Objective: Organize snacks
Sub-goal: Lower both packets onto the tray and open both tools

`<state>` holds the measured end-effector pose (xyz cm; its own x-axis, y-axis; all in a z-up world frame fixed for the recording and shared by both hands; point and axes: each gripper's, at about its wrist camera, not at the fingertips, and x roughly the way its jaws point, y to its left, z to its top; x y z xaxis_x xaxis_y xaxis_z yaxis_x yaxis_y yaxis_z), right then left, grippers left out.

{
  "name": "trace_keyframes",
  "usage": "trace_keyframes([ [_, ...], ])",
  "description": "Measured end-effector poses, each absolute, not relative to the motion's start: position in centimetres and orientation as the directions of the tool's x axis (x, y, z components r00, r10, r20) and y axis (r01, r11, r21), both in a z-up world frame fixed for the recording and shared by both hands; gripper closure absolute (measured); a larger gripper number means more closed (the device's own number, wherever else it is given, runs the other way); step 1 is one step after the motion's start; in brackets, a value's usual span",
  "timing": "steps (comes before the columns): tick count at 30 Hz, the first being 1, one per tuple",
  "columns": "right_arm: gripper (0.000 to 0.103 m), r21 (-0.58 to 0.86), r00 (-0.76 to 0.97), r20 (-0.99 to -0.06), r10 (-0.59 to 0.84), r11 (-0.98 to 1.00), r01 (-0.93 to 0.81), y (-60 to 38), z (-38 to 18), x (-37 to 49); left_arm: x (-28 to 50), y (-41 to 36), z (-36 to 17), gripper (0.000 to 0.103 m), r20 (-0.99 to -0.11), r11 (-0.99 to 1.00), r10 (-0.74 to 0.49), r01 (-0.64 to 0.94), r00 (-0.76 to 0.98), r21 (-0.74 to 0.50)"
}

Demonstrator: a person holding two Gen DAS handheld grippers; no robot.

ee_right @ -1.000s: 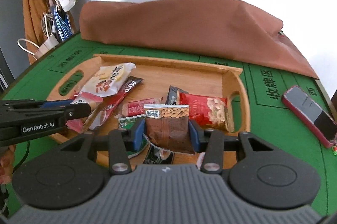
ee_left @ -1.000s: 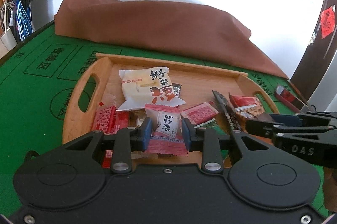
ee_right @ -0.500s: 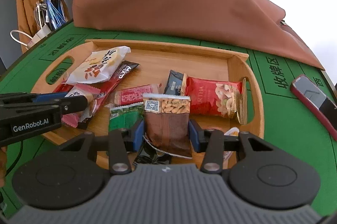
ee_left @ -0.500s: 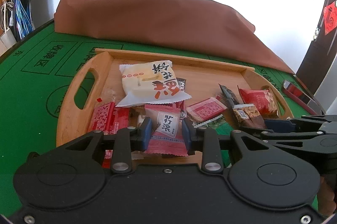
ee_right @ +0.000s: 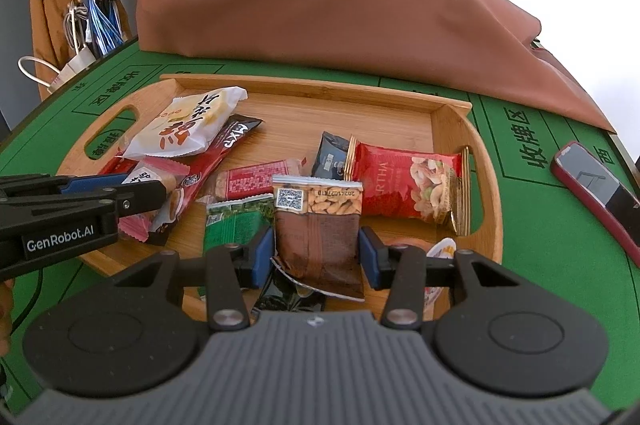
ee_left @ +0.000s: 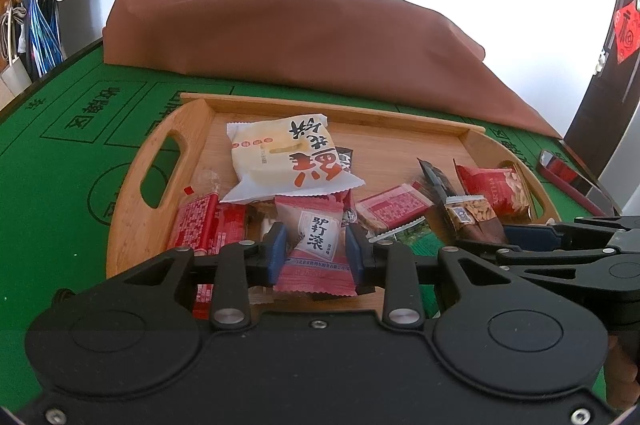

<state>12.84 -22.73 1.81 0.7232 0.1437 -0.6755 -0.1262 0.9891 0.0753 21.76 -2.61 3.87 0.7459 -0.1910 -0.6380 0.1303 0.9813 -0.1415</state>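
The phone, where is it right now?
The phone lies on the green table, right of the wooden tray, at the right edge of the right wrist view.

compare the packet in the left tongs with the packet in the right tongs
The pink packet in the left tongs is pink and white with large black Chinese characters; the brown packet in the right tongs is dark brown with a peanut picture and a QR code at its top. The pink one looks puffy and squarish, the brown one flatter and longer. Both stand upright between blue pads, over the wooden tray.
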Motion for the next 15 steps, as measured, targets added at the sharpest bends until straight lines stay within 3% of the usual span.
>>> trace_keyframes([
  [3, 0.048, 0.080, 0.722, -0.675, 0.149, 0.988, -0.129, -22.8, 1.8, 12.8, 21.7, -2.6, 3.9, 0.072, -0.640, 0.982, -0.189, 0.130, 0.745, -0.138],
  [7, 0.044, 0.100, 0.719, -0.674, 0.166, 0.986, -0.135, -22.9, 2.0, 12.6, 21.5, -2.6, 4.1, 0.061, -0.636, 0.982, -0.190, 0.134, 0.747, -0.136],
  [8, 0.038, 0.104, 0.721, -0.672, 0.169, 0.985, -0.135, -23.0, 2.0, 12.5, 21.4, -2.5, 4.2, 0.060, -0.635, 0.981, -0.191, 0.135, 0.749, -0.136],
  [15, 0.036, 0.130, 0.740, -0.643, 0.195, 0.981, -0.146, -23.5, 3.1, 11.4, 20.2, -2.2, 5.5, 0.043, -0.606, 0.980, -0.195, 0.136, 0.771, -0.142],
])
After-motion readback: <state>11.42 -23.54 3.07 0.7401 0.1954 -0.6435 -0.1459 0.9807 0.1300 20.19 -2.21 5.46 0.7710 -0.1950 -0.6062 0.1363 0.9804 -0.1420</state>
